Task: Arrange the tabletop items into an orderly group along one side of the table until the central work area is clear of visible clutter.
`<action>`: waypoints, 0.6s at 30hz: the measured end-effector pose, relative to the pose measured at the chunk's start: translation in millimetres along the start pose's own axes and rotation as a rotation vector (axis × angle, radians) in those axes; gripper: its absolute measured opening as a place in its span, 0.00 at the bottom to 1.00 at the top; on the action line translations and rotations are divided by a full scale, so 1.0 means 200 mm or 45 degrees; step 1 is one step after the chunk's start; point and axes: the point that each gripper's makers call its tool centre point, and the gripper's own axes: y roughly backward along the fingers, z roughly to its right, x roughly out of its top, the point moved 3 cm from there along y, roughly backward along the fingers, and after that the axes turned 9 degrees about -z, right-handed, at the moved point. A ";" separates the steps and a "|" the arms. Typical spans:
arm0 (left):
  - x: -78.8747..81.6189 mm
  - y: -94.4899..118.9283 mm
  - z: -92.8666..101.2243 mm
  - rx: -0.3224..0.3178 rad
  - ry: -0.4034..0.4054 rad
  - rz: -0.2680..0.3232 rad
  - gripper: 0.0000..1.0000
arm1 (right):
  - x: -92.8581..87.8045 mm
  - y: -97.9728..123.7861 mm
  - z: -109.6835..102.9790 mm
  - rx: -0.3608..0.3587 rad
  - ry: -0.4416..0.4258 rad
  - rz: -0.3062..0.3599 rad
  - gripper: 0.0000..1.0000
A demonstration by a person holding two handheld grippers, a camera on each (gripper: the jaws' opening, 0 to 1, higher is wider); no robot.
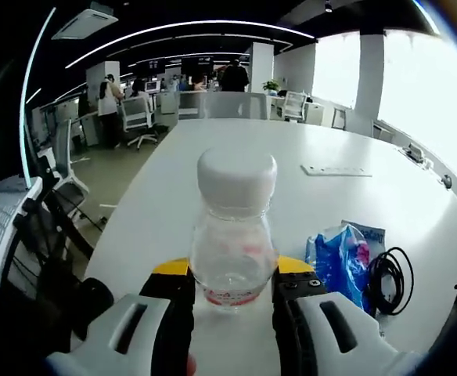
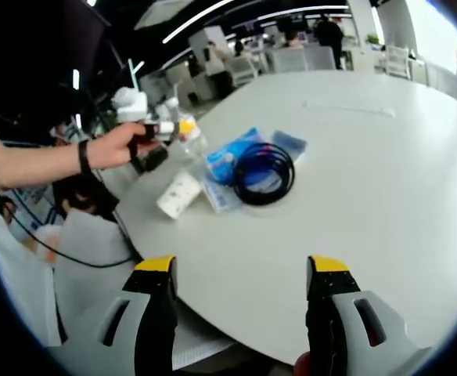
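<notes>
Your left gripper (image 1: 232,294) holds a bottle (image 1: 233,235) at the bench (image 1: 291,149) edge; your right gripper (image 2: 244,274) is empty.

In the left gripper view, the fingers (image 1: 174,305) press both sides of the clear bottle with the white cap, which stands upright on the white bench. Just right of the bottle lies a blue packet (image 1: 340,262), and beyond that a coiled black cable (image 1: 389,278). In the right gripper view, your fingers (image 2: 156,294) are spread wide above bare bench near its edge. Ahead, the cable (image 2: 264,174) rests on the blue packet (image 2: 228,160), with a small white box (image 2: 179,193) just left of it. Your hand (image 2: 115,145) grips the left gripper (image 2: 162,129) at the bottle (image 2: 193,141), beyond the box.
</notes>
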 end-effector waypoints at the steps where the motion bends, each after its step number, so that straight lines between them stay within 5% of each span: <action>1: 0.00 0.00 -0.01 0.009 0.010 -0.001 0.37 | 0.00 0.00 0.00 0.001 0.001 -0.001 0.66; 18: 0.01 -0.02 0.00 0.043 0.031 0.002 0.38 | -0.04 0.01 0.00 -0.008 -0.031 0.008 0.65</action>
